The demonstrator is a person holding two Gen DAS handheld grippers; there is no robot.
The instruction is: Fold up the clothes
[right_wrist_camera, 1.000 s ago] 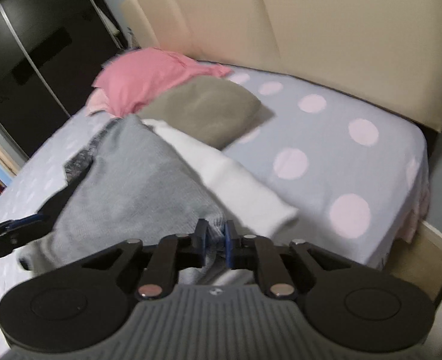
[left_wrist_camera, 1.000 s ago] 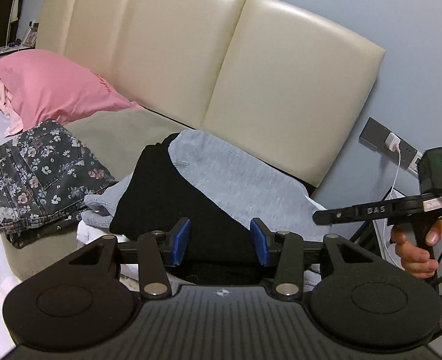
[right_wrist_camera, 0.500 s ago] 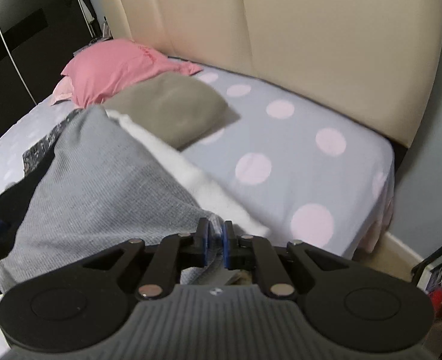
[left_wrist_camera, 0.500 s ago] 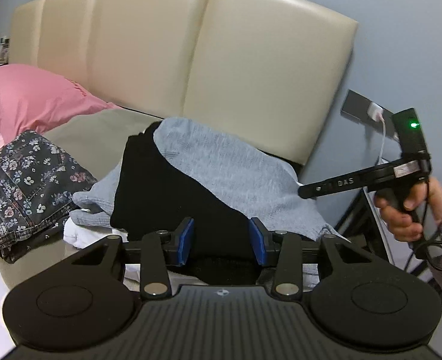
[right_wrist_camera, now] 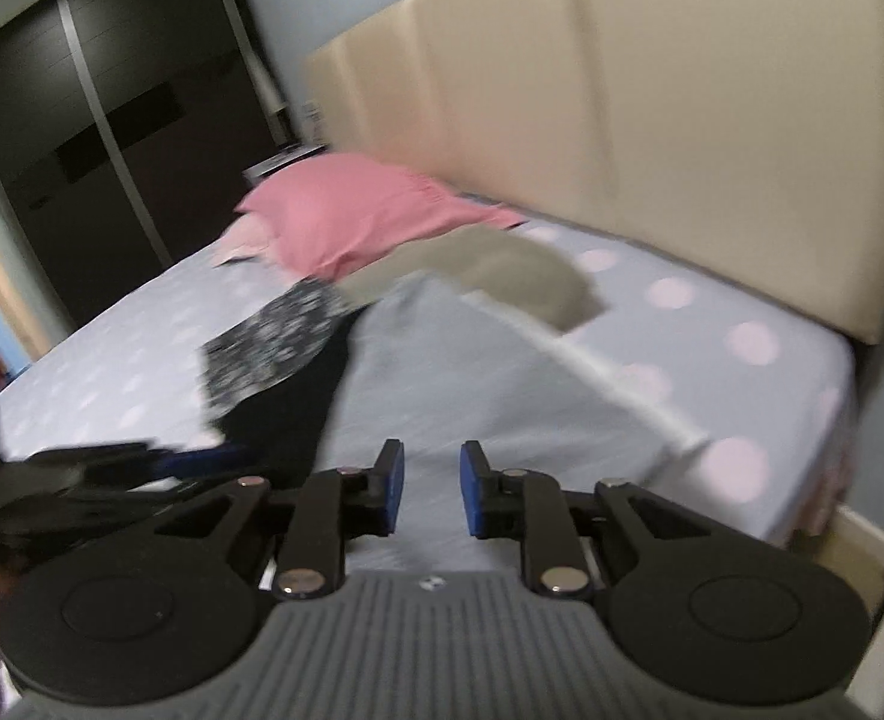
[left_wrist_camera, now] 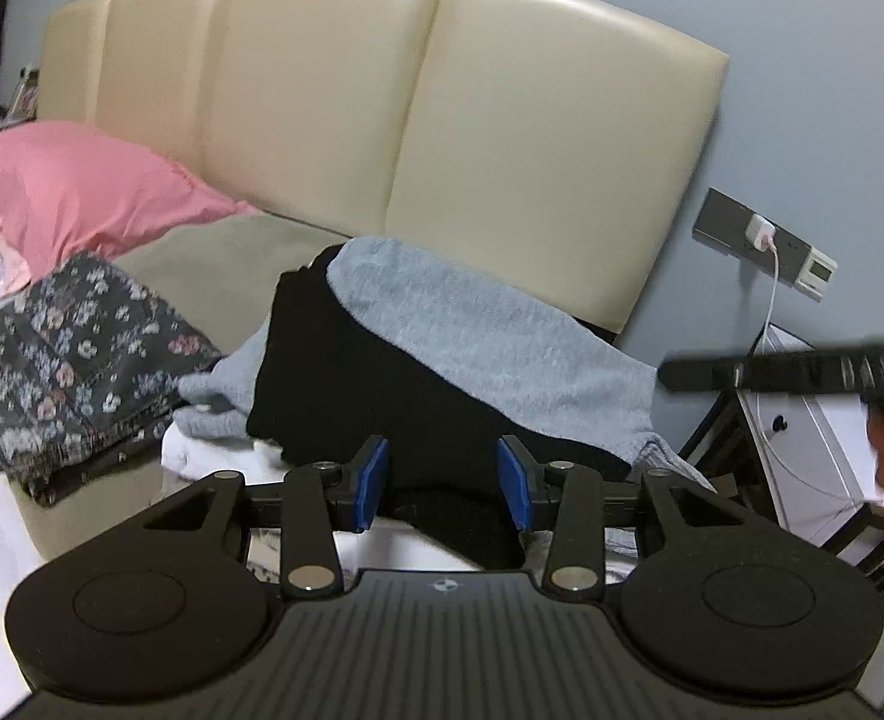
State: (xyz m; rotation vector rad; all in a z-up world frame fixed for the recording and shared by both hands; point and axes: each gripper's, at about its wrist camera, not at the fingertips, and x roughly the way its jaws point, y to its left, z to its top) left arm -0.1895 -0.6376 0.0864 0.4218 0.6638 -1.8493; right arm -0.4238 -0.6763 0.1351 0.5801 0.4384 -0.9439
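Left wrist view: left hand-held gripper parted, empty, black garment just ahead; right hand-held gripper parted, empty, above grey sweater.

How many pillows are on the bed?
2. The pink pillow lies at the headboard, far left. The olive-grey pillow sits beside it, under the clothes pile. More may be hidden behind the clothes.

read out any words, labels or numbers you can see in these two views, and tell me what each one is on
None can be read.
Right gripper: pale marks along its arm, too blurred to read.
Wall display: screen too small to read.
Left gripper: only a small round emblem on its body, no text.
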